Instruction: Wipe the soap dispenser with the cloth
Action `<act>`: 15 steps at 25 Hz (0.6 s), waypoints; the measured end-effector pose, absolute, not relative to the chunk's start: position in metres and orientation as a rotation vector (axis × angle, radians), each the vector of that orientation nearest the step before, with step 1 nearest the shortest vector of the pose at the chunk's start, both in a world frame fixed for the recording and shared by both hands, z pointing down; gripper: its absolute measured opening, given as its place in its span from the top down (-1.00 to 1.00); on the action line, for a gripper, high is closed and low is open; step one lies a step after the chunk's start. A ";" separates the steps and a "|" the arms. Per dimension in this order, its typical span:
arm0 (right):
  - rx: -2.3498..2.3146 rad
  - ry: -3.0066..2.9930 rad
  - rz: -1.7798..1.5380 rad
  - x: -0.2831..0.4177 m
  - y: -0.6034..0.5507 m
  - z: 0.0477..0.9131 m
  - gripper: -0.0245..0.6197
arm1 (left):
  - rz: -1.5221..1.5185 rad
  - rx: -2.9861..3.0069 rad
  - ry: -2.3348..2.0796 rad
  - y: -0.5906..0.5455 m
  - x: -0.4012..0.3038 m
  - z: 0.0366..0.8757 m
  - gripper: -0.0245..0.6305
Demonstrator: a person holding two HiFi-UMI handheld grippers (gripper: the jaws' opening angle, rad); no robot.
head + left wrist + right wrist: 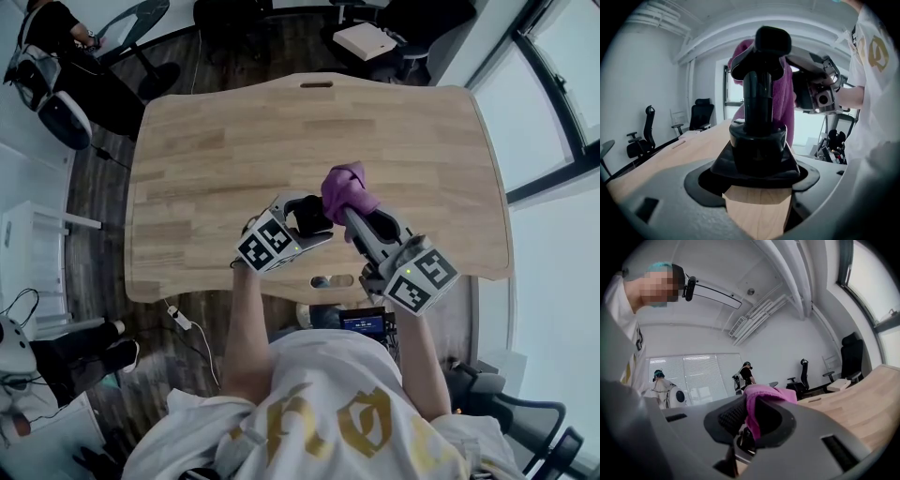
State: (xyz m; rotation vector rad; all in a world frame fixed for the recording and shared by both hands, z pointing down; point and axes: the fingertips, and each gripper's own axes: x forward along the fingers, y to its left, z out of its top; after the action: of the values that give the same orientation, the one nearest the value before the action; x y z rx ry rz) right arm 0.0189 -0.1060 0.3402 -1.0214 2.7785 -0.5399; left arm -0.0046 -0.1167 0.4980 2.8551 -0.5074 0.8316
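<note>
Purple cloth (349,190), clamped in my right tongs (750,420), is pressing against the black soap dispenser (759,122) my left tongs (758,185) are gripping; wiping looks underway, unfinished.

I'm seeing a purple cloth (349,190), a glossy black dispenser (759,136) and pale grained wood on the table (216,150). Left gripper (314,218) and right gripper (354,216) are grey, cubes patterned black-and-white. Shirt (328,403) white, gold print.

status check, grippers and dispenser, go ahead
Left gripper shut on soap dispenser. Right gripper shut on cloth, cloth up against the pump head. Nothing between cloth and dispenser.
</note>
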 end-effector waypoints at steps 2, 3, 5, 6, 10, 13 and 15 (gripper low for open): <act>-0.970 2.795 -0.525 0.013 -0.099 0.332 0.79 | 0.850 2.851 -0.509 -0.114 -0.003 0.501 -0.21; -0.948 2.807 -0.517 0.010 -0.096 0.329 0.79 | 0.858 2.851 -0.511 -0.113 -0.003 0.502 -0.21; -0.920 2.829 -0.502 0.006 -0.091 0.323 0.79 | 0.859 2.857 -0.508 -0.112 -0.001 0.501 -0.21; -0.915 2.840 -0.499 0.004 -0.089 0.322 0.79 | 0.855 2.861 -0.504 -0.111 0.001 0.501 -0.21; -0.884 2.904 -0.513 -0.009 -0.082 0.327 0.79 | 0.869 2.859 -0.497 -0.107 0.005 0.503 -0.21; -0.841 2.925 -0.541 -0.016 -0.076 0.328 0.79 | 0.891 2.860 -0.486 -0.106 0.007 0.508 -0.21; -0.806 2.919 -0.560 -0.019 -0.073 0.324 0.79 | 0.902 2.856 -0.489 -0.105 0.005 0.509 -0.21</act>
State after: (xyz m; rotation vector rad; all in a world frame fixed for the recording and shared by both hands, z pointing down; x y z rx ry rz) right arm -0.0192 -0.0726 0.3243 -0.8063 2.9190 -0.5599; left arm 0.0054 -0.1051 0.5094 2.8560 -0.4891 0.9018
